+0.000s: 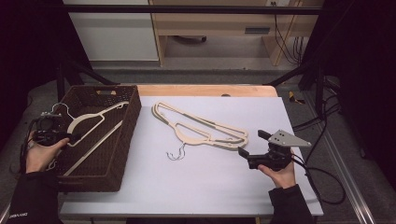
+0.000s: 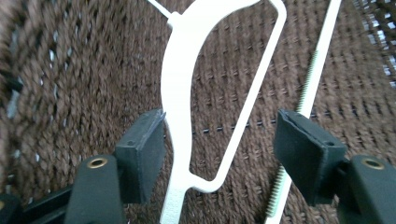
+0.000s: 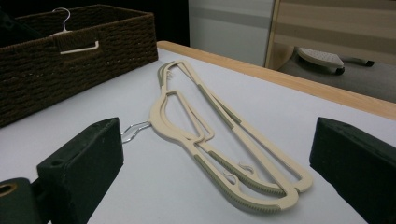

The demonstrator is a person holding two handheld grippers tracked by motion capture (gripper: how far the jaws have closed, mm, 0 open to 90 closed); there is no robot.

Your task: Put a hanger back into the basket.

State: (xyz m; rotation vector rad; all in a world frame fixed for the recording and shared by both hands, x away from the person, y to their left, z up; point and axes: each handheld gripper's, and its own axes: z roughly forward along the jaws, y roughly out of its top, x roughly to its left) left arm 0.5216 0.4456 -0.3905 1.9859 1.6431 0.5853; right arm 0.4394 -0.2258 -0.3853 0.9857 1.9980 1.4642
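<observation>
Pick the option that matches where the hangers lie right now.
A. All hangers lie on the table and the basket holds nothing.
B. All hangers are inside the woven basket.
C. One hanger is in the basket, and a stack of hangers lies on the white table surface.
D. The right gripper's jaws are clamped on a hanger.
C: a white hanger lies in the brown woven basket, while the stacked beige hangers rest on the white table surface, untouched by the open right gripper.

We see a basket (image 1: 122,154) at the table's (image 1: 196,186) left with one hanger (image 1: 88,122) in it, two stacked hangers (image 1: 201,128) lying mid-table right of it, left gripper (image 1: 70,138) over the basket, right gripper (image 1: 253,145) right of the stack.
</observation>
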